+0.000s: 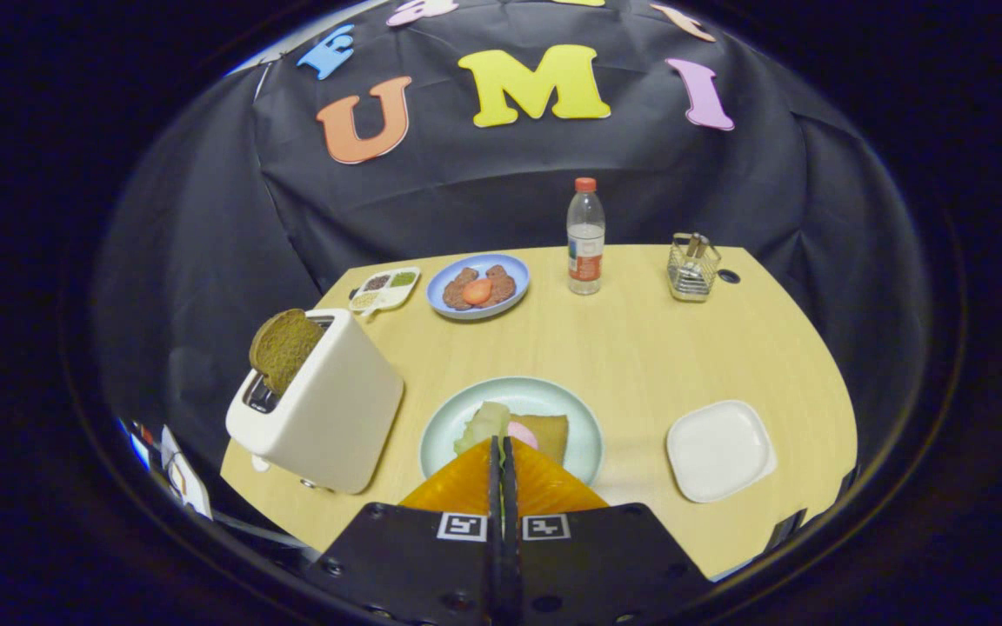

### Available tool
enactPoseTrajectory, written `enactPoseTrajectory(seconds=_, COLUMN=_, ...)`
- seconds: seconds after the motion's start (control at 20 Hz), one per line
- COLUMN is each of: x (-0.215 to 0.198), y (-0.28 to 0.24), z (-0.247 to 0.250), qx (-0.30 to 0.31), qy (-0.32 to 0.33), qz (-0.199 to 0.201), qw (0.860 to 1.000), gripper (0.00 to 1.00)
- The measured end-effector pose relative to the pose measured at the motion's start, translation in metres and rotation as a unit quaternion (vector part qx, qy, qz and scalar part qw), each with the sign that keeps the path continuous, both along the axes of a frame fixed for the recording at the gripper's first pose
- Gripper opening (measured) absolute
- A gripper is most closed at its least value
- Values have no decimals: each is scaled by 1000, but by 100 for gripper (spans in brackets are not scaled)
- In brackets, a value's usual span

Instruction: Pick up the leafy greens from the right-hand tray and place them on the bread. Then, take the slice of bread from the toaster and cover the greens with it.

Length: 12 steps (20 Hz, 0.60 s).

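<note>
The wooden table (640,348) is seen mid-frame. At left stands the toaster (327,409), a bread slice (282,348) poking out. The round plate (553,409) below centre carries leafy greens (484,424) on bread (549,432) — just ahead of the gripper (502,448), whose fingers are pressed together, empty. The right-hand tray (718,450) lies lower right.

The wooden table (640,348) bears a toaster (327,409), green plate (584,435), white tray (718,449), blue plate (514,269), bottle (585,239), condiment dish (386,289) and wire holder (692,268).
</note>
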<state>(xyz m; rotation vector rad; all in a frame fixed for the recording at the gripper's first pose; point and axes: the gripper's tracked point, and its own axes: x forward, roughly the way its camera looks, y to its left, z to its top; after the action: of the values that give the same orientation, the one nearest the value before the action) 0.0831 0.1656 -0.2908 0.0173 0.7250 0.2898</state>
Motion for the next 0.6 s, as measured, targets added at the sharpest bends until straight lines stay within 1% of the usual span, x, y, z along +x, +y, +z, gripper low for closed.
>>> enactPoseTrajectory(seconds=0.25, x=26, y=39, z=-20, qx=6, qy=10, qz=-9, qw=1000, gripper=0)
enactPoseTrajectory(seconds=0.4, x=47, y=41, z=-43, qx=4, qy=28, qz=-21, qw=999, gripper=0)
enactPoseTrajectory(seconds=0.5, x=64, y=34, z=-58, qx=-7, qy=37, qz=-31, qw=999, gripper=0)
enactPoseTrajectory(seconds=0.6, x=74, y=32, z=-72, qx=-10, qy=56, qz=-29, qw=998, gripper=0)
